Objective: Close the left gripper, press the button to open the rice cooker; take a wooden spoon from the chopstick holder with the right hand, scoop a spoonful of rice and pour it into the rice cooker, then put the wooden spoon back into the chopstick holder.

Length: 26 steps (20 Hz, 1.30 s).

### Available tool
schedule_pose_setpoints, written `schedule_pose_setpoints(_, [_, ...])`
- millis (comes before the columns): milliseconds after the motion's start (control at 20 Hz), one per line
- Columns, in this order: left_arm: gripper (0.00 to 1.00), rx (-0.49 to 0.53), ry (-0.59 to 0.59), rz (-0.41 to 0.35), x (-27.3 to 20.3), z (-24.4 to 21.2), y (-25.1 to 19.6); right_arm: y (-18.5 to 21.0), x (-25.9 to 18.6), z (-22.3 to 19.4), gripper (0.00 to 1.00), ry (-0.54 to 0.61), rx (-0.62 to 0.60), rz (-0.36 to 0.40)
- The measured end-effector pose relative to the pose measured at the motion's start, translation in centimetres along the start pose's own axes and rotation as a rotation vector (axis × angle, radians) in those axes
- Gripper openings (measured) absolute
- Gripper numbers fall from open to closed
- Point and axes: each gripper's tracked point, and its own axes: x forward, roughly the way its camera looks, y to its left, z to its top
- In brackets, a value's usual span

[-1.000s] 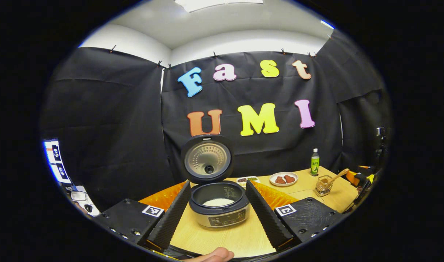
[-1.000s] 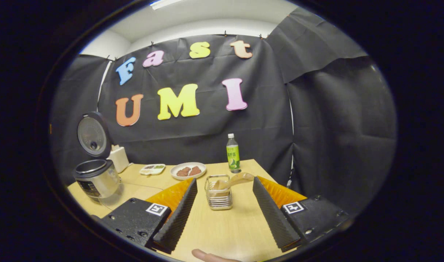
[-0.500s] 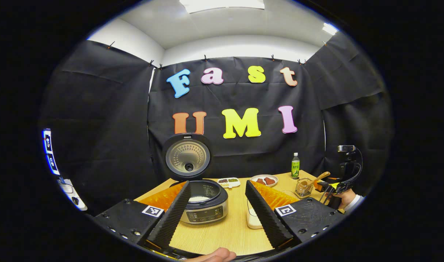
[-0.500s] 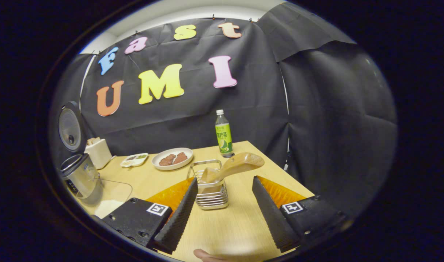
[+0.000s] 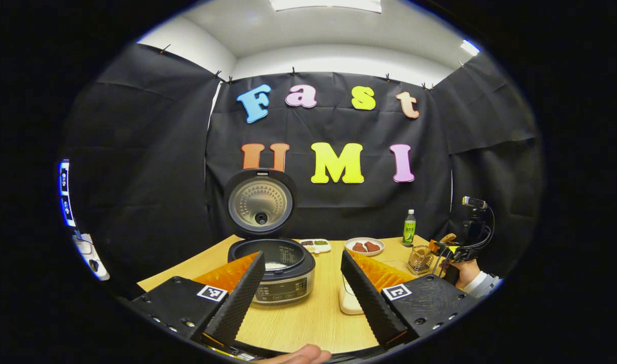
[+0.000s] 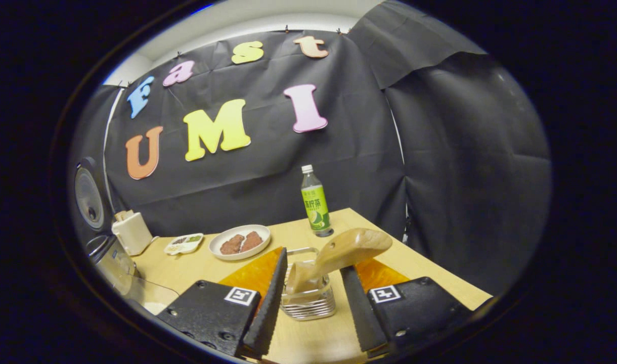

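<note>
The rice cooker point(image 5: 278, 273) stands open with its lid point(image 5: 260, 202) upright and white rice inside. It sits just ahead of my left gripper point(image 5: 301, 283), which is open and holds nothing. A wooden spoon point(image 6: 341, 250) leans up and to the right out of the wire chopstick holder point(image 6: 308, 301). My right gripper point(image 6: 313, 260) is open, with one finger on each side of the holder and the spoon's lower handle between them; I see no firm contact. In the left gripper view the right gripper point(image 5: 452, 250) and a person's hand are by the holder point(image 5: 421, 259).
A white container of rice point(image 5: 350, 302) lies right of the cooker. Toward the back of the table point(image 6: 379, 247) are a green bottle point(image 6: 316, 210), a plate of brown food point(image 6: 239, 242), a small dish point(image 6: 185, 243) and a white box point(image 6: 132, 232). The table's right edge is close.
My right gripper has moved in over the chopstick holder and its fingers have narrowed around the spoon. My left gripper has drawn back from the cooker, still open.
</note>
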Motion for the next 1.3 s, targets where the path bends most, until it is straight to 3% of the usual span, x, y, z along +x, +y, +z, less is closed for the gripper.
schedule_pose_setpoints(100, [0.96,0.003,-0.001,0.005,-0.1,0.0,0.4,1.0,0.9,0.2,0.56,-0.006,-0.031,0.024])
schedule_pose_setpoints(150, [0.96,0.005,-0.001,0.004,0.0,-0.1,0.4,1.5,1.2,0.3,0.6,-0.007,-0.052,0.038])
schedule_pose_setpoints(200, [0.96,0.007,0.0,0.004,0.0,-0.3,0.6,1.7,1.5,0.3,0.49,-0.006,-0.069,0.049])
schedule_pose_setpoints(250, [0.96,0.01,0.002,0.01,-0.1,-0.4,0.8,1.8,1.6,0.2,0.46,0.0,-0.078,0.058])
schedule_pose_setpoints(300, [0.96,0.013,0.005,0.015,0.0,-0.5,1.1,1.5,1.7,0.1,0.46,0.005,-0.086,0.038])
schedule_pose_setpoints(400, [0.96,0.014,0.014,0.018,0.2,-0.9,1.3,1.0,1.4,0.3,0.33,0.007,-0.096,0.0])
schedule_pose_setpoints(600, [0.96,0.024,0.021,0.026,0.0,-1.0,1.7,2.7,0.5,1.9,0.23,-0.007,-0.098,0.072])
schedule_pose_setpoints(1050, [0.96,0.014,0.0,0.015,-1.6,-0.3,2.3,7.1,-5.7,11.5,0.2,-0.166,-0.202,0.148])
schedule_pose_setpoints(1300, [0.96,0.021,-0.016,0.006,-3.1,0.5,2.6,12.7,-10.4,12.9,0.2,-0.179,-0.257,0.252])
